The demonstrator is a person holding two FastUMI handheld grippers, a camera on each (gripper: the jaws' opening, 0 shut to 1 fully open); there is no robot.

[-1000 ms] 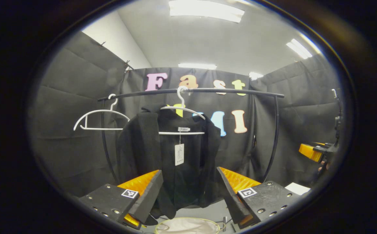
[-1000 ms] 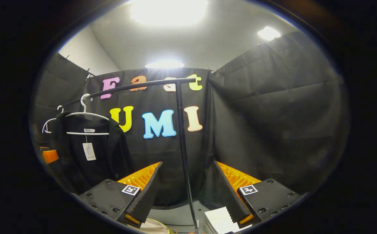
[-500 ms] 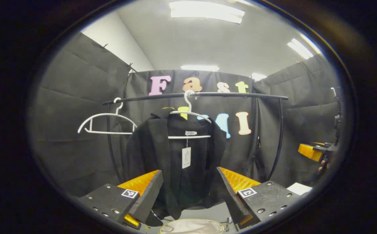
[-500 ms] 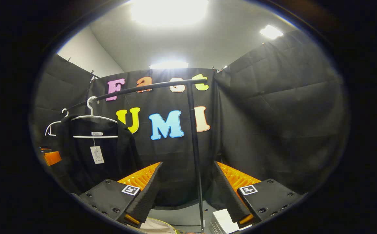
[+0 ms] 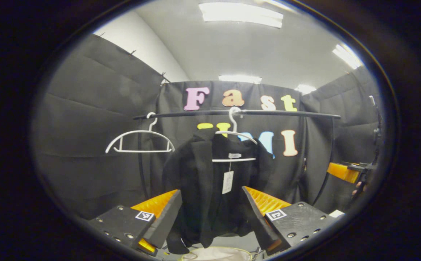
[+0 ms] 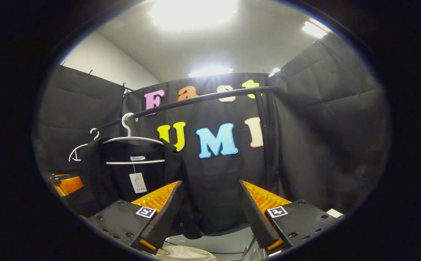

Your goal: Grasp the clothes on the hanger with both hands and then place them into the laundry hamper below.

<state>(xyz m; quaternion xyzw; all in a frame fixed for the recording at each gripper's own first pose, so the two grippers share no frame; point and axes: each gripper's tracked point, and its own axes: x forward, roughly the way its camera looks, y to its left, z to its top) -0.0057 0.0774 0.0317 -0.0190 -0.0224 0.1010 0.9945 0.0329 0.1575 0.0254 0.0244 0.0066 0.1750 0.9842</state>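
Gripper (image 5: 210, 214) open before black garment (image 5: 210, 188).

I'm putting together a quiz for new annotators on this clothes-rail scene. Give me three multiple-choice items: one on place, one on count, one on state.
1. Where does the black garment hang?
A. On the white hanger nearer the rail's middle
B. On the floor
C. Over the rail itself

2. How many white plastic hangers are on the black metal rail?
A. One
B. Two
C. Four

3. How do the left gripper and right gripper stand?
A. Both shut on the garment
B. One shut, one open
C. Both open, holding nothing

Answers:
1 A: its collar and paper tag sit on that hanger.
2 B: one is bare, one carries the garment.
3 C: each pair of fingers is spread wide, clear of the cloth.
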